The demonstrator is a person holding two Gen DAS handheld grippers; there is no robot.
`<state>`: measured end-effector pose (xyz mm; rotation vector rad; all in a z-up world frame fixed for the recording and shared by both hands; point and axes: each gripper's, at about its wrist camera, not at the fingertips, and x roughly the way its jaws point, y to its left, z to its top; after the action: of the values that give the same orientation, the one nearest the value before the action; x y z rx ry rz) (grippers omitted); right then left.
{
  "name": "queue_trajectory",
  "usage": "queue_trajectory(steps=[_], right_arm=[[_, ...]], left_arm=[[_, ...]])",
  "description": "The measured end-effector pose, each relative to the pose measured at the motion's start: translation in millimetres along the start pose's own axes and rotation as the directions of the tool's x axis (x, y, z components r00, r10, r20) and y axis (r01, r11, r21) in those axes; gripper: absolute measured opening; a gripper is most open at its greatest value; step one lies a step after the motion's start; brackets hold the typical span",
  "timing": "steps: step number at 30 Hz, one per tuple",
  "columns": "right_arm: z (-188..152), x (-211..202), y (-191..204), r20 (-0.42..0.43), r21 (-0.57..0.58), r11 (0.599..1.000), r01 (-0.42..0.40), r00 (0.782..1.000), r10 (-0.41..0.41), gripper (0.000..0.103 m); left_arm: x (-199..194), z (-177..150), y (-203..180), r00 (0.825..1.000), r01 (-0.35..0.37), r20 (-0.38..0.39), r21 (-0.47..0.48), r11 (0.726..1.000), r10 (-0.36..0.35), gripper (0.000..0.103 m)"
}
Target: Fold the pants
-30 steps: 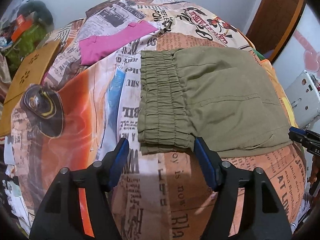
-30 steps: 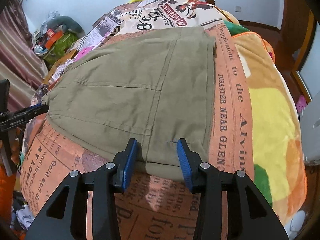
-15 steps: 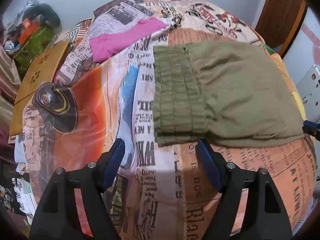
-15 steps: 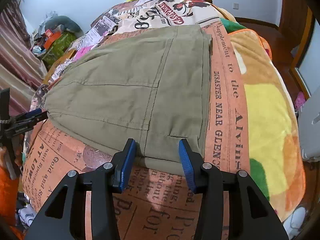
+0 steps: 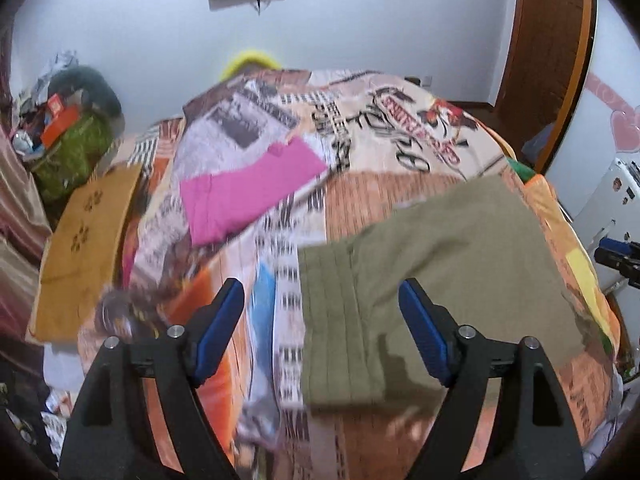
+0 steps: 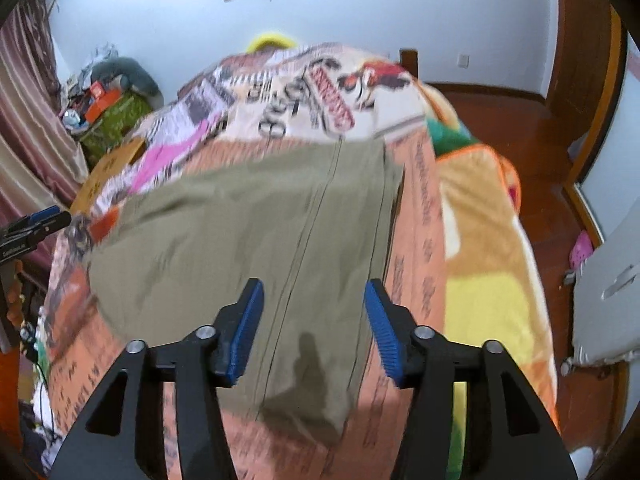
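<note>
i see both tools released: left gripper (image 5: pixel 320 328) above the pants (image 5: pixel 432 276) waistband, right gripper (image 6: pixel 314 320) above their other end, near the bed (image 6: pixel 480 240) edge.

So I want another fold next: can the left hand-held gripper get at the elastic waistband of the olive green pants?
Probably yes: left hand-held gripper is open, waistband between its fingers, nothing covering it.

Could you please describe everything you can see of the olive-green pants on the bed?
The olive-green woven cloth pants lie folded into a flat, roughly rectangular stack on the newspaper-print bedspread. A ribbed elastic waistband forms the left end; stitched seams run lengthwise. Both the left gripper and right gripper hover open above it, gripping nothing.
</note>
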<state>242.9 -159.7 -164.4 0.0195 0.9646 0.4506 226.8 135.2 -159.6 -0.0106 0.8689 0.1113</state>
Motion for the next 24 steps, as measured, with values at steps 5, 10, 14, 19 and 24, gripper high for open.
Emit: queue_trajectory(steps=[5,10,14,19,24], right_arm=[[30,6,-9,0.054,-0.016,1.000,0.018,0.998,-0.017,0.052],[56,26,-21,0.072,-0.031,0.999,0.037,0.997,-0.035,0.053],[74,52,-34,0.059,-0.025,0.999,0.048,0.997,-0.046,0.053],[91,96,-47,0.024,-0.027,0.998,0.060,0.998,-0.059,0.053],[106,143,-61,-0.038,-0.012,0.998,0.069,0.997,-0.069,0.053]], left_arm=[[30,26,-2,1.000,0.010,-0.012,0.005,1.000,-0.010,0.080],[67,38,-4,0.998,0.011,-0.060,0.012,1.000,-0.010,0.080],[93,38,-2,0.995,0.013,-0.102,0.015,1.000,-0.011,0.080],[120,32,0,0.988,0.005,-0.153,0.022,1.000,-0.001,0.080],[141,21,4,0.981,0.008,-0.196,0.013,1.000,-0.005,0.081]])
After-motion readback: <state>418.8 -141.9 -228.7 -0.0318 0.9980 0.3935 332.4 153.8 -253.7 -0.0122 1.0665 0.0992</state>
